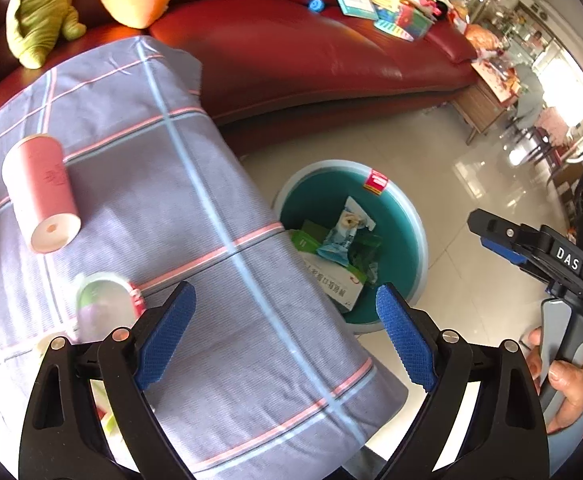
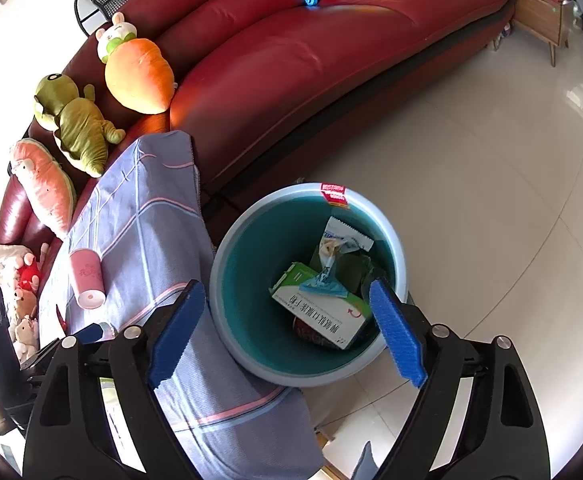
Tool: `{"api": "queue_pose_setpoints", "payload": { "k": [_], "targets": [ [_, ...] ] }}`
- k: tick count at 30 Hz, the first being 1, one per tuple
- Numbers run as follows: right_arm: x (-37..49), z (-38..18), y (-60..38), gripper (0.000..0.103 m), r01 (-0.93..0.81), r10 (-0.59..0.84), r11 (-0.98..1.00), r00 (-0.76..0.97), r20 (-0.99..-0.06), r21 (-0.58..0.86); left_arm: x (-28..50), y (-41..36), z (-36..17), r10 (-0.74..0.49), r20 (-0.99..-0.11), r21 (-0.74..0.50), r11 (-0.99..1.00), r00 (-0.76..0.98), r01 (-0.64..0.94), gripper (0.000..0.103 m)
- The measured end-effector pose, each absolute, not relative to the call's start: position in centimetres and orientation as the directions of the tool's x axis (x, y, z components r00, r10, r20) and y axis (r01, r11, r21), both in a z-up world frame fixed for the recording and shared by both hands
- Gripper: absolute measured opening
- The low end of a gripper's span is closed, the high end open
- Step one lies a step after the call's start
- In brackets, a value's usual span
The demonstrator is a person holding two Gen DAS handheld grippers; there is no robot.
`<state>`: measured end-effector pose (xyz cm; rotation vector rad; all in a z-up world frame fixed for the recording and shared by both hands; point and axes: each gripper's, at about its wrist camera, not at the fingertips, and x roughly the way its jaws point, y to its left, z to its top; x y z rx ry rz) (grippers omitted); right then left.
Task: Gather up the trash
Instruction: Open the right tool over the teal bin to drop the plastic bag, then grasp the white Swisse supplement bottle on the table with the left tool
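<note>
**Next pickup: pink cup on desk**

Right gripper [image 2: 287,332] hangs over the trash bin [image 2: 247,352], jaws apart, empty. Left gripper [image 1: 287,336] wide apart above the desk [image 1: 211,208]; should approach the lying pink paper cup [image 1: 41,194] across its sides, squeezing gently.

— How many cups on the cloth?
— One pink paper cup [image 1: 41,194].
— And bins?
— One teal bin [image 2: 251,276], one white-and-green box [image 2: 323,312] inside. Three big plush toys on one red sofa [image 2: 291,60].
</note>
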<state>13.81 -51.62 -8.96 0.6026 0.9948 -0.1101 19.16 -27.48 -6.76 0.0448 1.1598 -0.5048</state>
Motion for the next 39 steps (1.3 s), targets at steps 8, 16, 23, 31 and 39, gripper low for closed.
{"api": "queue_pose_setpoints", "payload": {
  "k": [8, 16, 23, 31, 39],
  "targets": [
    [12.8, -7.8, -48.7, 0.084, 0.318, 0.197, 0.850, 0.547, -0.814, 0.420, 18.0, -23.8, -6.1, -0.339, -0.881, -0.222, 0.912, 0.330, 0.345, 0.092],
    [12.4, -7.4, -45.1, 0.084, 0.264, 0.234, 0.868, 0.530, -0.815, 0.421, 16.9, -18.7, -6.4, -0.281, -0.878, -0.196, 0.950, 0.387, 0.244, 0.092],
    [12.2, -7.4, -42.3, 0.084, 0.235, 0.258, 0.875, 0.515, -0.818, 0.423, 17.3, -14.2, -8.6, -0.202, -0.888, -0.172, 0.979, 0.412, 0.108, 0.092],
    [12.1, -7.5, -40.2, 0.084, 0.229, 0.259, 0.883, 0.490, -0.832, 0.410, 16.2, -12.5, -10.6, -0.195, -0.900, -0.168, 0.981, 0.390, 0.101, 0.092],
    [12.9, -7.6, -37.0, 0.084, 0.202, 0.265, 0.899, 0.457, -0.849, 0.390, 15.5, -9.7, -12.4, -0.219, -0.909, -0.196, 0.975, 0.354, 0.100, 0.092]
  ]
}}
